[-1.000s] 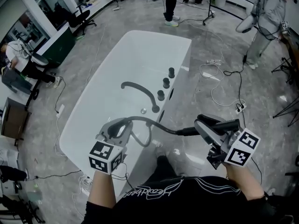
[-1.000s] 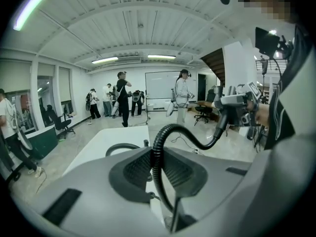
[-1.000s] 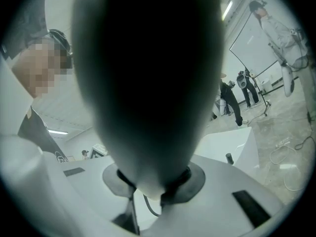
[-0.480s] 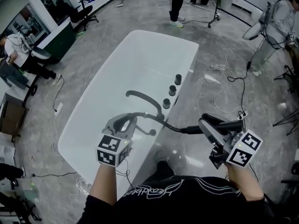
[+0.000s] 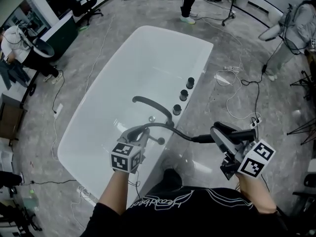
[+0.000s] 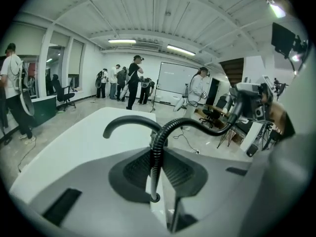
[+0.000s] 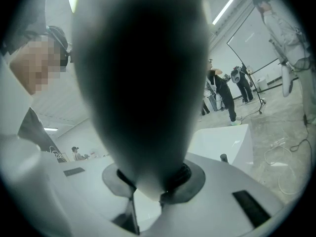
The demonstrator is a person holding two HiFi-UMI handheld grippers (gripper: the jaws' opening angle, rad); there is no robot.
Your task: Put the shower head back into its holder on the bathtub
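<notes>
At the head view's lower right, the right gripper clamps the shower head, which lies across the frame beside the bathtub, hose end toward the rim's spout and knobs. In the left gripper view, the left gripper pinches the hose at lower centre. The right gripper view shows the dark head rising from part-closed jaws.

The bathtub lies open across its left side and far end, but along its right rim the arched spout, three dark knobs and the hose looping rightward crowd the way, with cables strewn on the floor beyond.
</notes>
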